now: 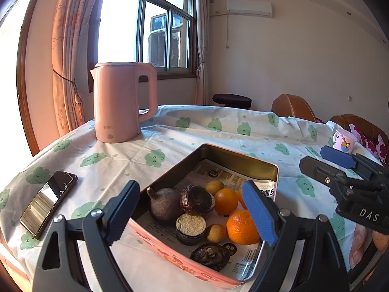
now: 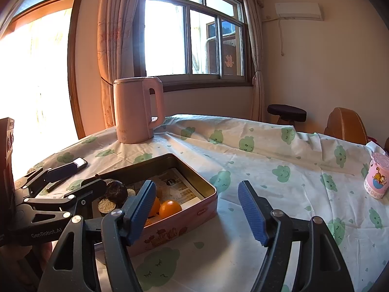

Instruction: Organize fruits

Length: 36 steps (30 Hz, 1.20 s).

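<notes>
A pink metal tin (image 1: 170,255) lined with printed paper sits on the table and holds mixed fruit: oranges (image 1: 242,227), small yellow-brown fruits (image 1: 215,232), a dark purple-brown fruit (image 1: 164,204) and dark round halved pieces (image 1: 190,227). My left gripper (image 1: 192,213) is open and empty, its jaws spread just above the tin's near end. My right gripper (image 2: 198,215) is open and empty, to the right of the tin (image 2: 184,219), its left finger over the tin's near corner. The right gripper also shows in the left wrist view (image 1: 325,160).
A pink electric kettle (image 1: 124,102) stands at the table's far left. A phone (image 1: 48,200) lies left of the tin. A small pink cartoon cup (image 2: 378,178) stands at the right. The table has a white cloth with green prints (image 2: 279,170). Chairs and a stool stand behind.
</notes>
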Tool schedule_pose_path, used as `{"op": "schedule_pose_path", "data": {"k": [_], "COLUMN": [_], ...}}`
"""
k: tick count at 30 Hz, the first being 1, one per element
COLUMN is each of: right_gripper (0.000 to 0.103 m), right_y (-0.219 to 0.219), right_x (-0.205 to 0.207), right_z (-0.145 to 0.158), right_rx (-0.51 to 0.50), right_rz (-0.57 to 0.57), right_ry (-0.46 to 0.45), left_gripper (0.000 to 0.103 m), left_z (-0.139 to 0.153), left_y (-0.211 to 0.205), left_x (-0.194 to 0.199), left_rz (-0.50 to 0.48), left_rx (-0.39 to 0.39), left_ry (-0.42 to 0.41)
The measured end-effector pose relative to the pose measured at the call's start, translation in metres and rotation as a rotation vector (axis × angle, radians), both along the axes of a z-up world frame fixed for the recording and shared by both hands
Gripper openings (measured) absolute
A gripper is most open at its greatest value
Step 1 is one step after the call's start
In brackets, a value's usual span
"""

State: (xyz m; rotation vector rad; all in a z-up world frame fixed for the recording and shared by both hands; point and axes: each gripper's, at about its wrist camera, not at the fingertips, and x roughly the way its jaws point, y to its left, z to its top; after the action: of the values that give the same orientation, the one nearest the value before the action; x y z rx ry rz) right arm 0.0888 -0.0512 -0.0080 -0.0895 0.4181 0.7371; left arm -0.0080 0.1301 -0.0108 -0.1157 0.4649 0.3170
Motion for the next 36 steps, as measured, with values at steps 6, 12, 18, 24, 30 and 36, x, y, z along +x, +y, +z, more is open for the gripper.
{"op": "schedule_pose_path", "data": {"k": [6,12,18,24,30,36], "right_gripper": [0.072,0.072,0.073,0.073,0.073,0.073], "right_y": [-0.002,-0.01,-0.02,-0.025,-0.027,-0.031], "right_x": [0.001,0.003,0.003,0.001,0.0,0.003], "right_z": [-0.001,-0.002,0.001,0.003,0.003,0.001], "right_rx": [0.002,0.01,0.022,0.025,0.024,0.019], "right_rz": [-0.004,-0.019,-0.039,-0.046,-0.049,-0.058], "right_ry": [-0.002,-0.004,-0.013,-0.023,-0.026,-0.021], "left_gripper": [0.098,0.1,0.103,0.103,0.103,0.103], "left_z": [0.0,0.002,0.008,0.012,0.009,0.005], "left_y": [-0.001,-0.003,-0.014,-0.017,-0.018,-0.02], "left_x": [-0.001,-0.001,-0.004,-0.004,0.0,0.004], "left_rz": [0.002,-0.014,-0.04,-0.044,-0.055,-0.065], "left_rx": [0.008,0.009,0.02,0.02,-0.009,-0.006], "left_ry": [-0.005,-0.012,-0.038,-0.043,-0.022,-0.002]}}
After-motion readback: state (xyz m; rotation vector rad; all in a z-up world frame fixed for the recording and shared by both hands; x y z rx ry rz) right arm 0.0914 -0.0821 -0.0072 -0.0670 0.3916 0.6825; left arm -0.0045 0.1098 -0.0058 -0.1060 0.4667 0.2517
